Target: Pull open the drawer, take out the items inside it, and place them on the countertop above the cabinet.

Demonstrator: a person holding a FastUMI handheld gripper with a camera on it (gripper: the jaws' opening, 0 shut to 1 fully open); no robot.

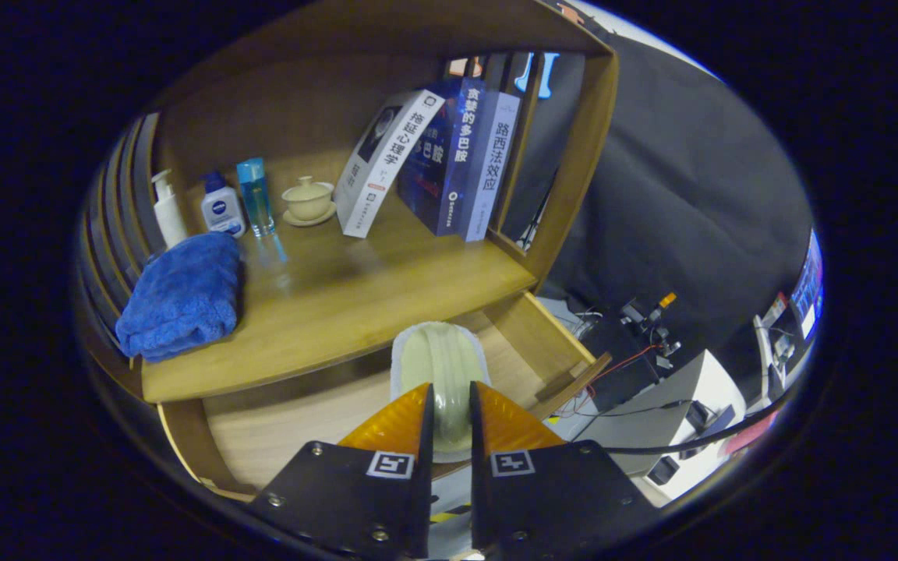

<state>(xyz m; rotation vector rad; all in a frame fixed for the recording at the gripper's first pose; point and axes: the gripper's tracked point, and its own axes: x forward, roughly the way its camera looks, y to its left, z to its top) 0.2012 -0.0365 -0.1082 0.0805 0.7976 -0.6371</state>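
Note:
My gripper [450,393] is shut on a pale green oblong item with a white fuzzy rim [440,358], which sticks out ahead of the fingertips. The item hangs above the open wooden drawer [293,428], whose bare light floor shows beneath it. Just beyond the drawer lies the wooden countertop [355,296] of the cabinet. A folded blue towel [181,296] rests on the countertop to the left of the fingers.
At the back of the countertop stand a white pump bottle [167,209], a blue-capped white bottle [222,206], a clear blue bottle [255,195] and a lidded cup on a saucer [309,200]. Leaning books [433,160] fill the back right. The wooden side panel [574,164] bounds the right.

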